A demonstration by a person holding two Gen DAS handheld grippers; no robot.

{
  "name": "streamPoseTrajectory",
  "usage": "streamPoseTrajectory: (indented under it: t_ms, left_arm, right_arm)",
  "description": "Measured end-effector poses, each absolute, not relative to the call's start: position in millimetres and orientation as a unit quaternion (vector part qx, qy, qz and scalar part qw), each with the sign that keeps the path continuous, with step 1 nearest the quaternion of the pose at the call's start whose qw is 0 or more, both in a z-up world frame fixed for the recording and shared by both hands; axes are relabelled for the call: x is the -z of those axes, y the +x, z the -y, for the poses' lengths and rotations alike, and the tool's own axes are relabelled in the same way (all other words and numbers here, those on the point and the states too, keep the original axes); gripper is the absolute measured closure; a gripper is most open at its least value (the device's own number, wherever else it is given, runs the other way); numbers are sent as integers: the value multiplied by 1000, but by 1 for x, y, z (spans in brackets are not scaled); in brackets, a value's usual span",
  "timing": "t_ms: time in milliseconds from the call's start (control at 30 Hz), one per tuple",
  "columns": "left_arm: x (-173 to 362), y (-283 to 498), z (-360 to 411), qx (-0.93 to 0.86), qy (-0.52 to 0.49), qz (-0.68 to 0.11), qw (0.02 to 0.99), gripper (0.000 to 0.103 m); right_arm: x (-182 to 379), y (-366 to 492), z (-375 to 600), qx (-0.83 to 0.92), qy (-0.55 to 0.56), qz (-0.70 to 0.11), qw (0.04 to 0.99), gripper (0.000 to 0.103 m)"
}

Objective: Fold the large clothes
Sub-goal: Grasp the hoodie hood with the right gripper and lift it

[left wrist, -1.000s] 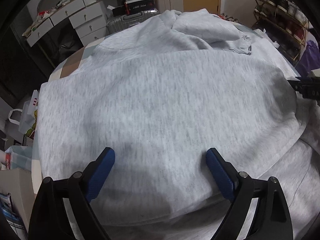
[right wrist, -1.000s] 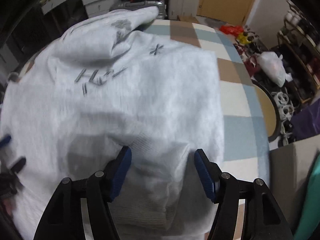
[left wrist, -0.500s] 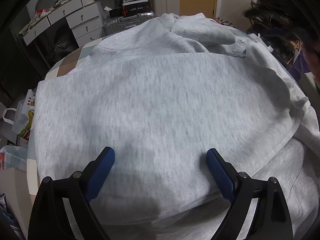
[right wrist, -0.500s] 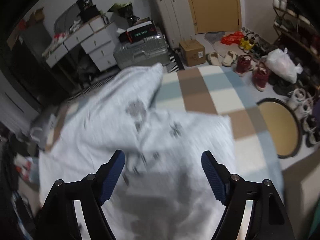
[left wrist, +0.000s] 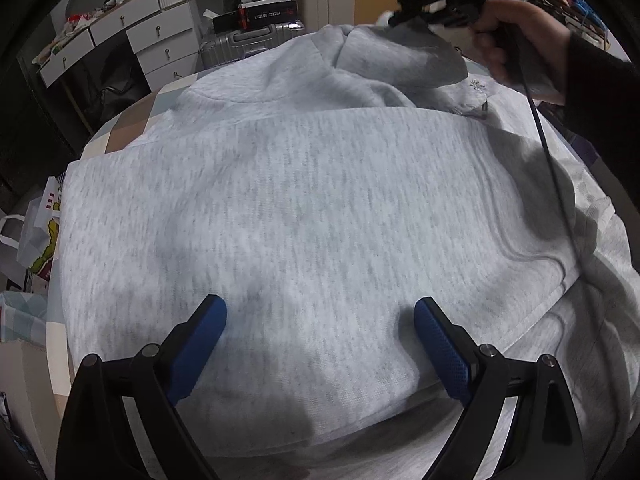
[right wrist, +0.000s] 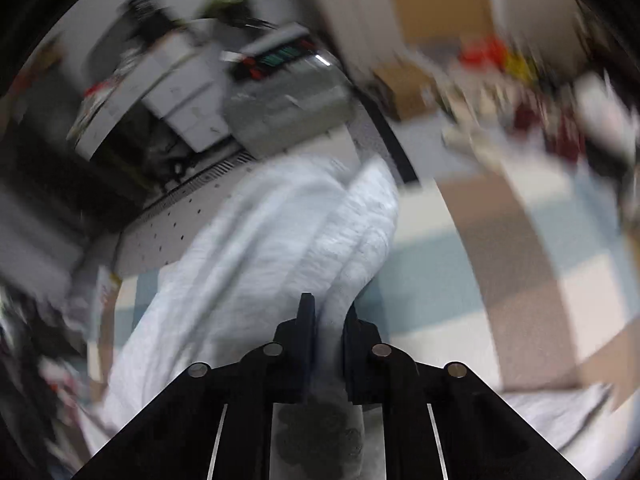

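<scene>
A large light-grey hoodie (left wrist: pixel 312 200) lies spread over the checked table, its lower part folded up over the body. My left gripper (left wrist: pixel 320 320) is open and hovers just above the near folded edge, empty. My right gripper (right wrist: pixel 329 312) is shut on a bunched part of the hoodie (right wrist: pixel 280 240), which stretches away from the jaws. In the left wrist view the right gripper (left wrist: pixel 432 0) and the hand holding it are at the far right, by the hood (left wrist: pixel 392 56).
A checked tablecloth (right wrist: pixel 500 280) covers the table. White drawers (left wrist: pixel 132 40), a silver suitcase (left wrist: pixel 248 40) and shopping bags (left wrist: pixel 36 240) stand beyond the table's far and left edges. Shoes and shelves are at the right.
My right gripper moved from the near hem to the far end by the hood and closed on the fabric. My left gripper stayed open and barely moved.
</scene>
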State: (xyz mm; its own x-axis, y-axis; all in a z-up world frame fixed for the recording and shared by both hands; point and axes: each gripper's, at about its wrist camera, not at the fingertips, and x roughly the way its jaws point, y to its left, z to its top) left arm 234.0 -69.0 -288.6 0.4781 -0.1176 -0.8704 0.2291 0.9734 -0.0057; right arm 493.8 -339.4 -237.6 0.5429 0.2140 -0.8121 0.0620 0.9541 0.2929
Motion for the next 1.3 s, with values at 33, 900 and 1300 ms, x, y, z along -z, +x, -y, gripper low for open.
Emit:
streamPoseTrajectory:
  t_ms: [33, 900, 1300]
  left_arm:
    - [287, 234, 67, 103, 45, -501, 858, 12]
    - [268, 238, 39, 114, -84, -508, 850, 12]
    - [280, 239, 60, 91, 13, -511, 855, 12]
  right_arm:
    - [222, 482, 328, -69, 115, -453, 882, 96]
    - [239, 241, 302, -279, 82, -488, 823, 75]
    - [183, 263, 445, -149, 270, -367, 877, 19]
